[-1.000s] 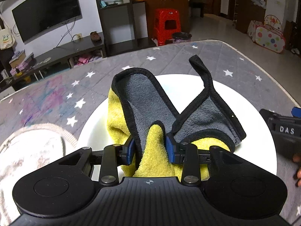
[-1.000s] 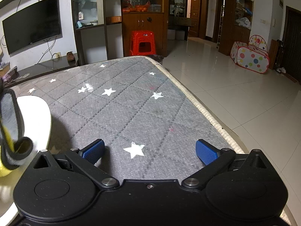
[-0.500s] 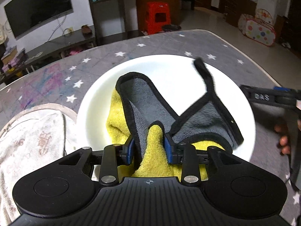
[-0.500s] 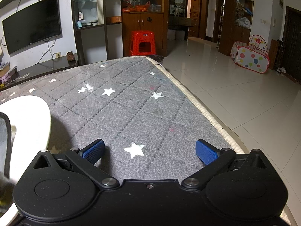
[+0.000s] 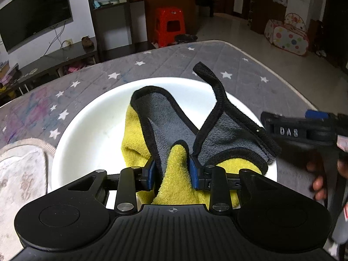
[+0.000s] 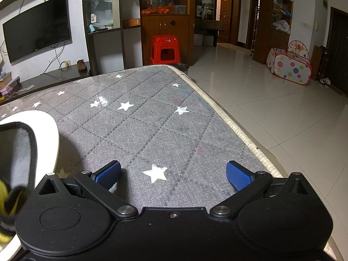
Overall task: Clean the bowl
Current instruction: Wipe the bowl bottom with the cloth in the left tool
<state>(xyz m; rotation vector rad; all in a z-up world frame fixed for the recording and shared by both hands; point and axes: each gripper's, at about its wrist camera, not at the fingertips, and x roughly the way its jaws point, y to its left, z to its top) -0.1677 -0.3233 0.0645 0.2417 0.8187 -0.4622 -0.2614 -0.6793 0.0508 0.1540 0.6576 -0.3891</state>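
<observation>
Compared with the earlier frames, we see in the left wrist view that the yellow and grey microfibre cloth with black edging (image 5: 174, 134) has slid back across the white round bowl (image 5: 91, 130), and the jaws of our left gripper (image 5: 173, 168) have just been closing a little on it. They now pinch a yellow fold of the cloth between the blue pads. The bowl lies directly ahead of and below this gripper, so we judge the left hand is the nearer one for wiping. On the black tool at the right edge we read "DAS".

From the right wrist view, our right gripper (image 6: 174, 174) stands spread and empty over the grey star-patterned quilted mat (image 6: 152, 119). The bowl is at its left, well apart from the pads. No writing is readable here.
</observation>
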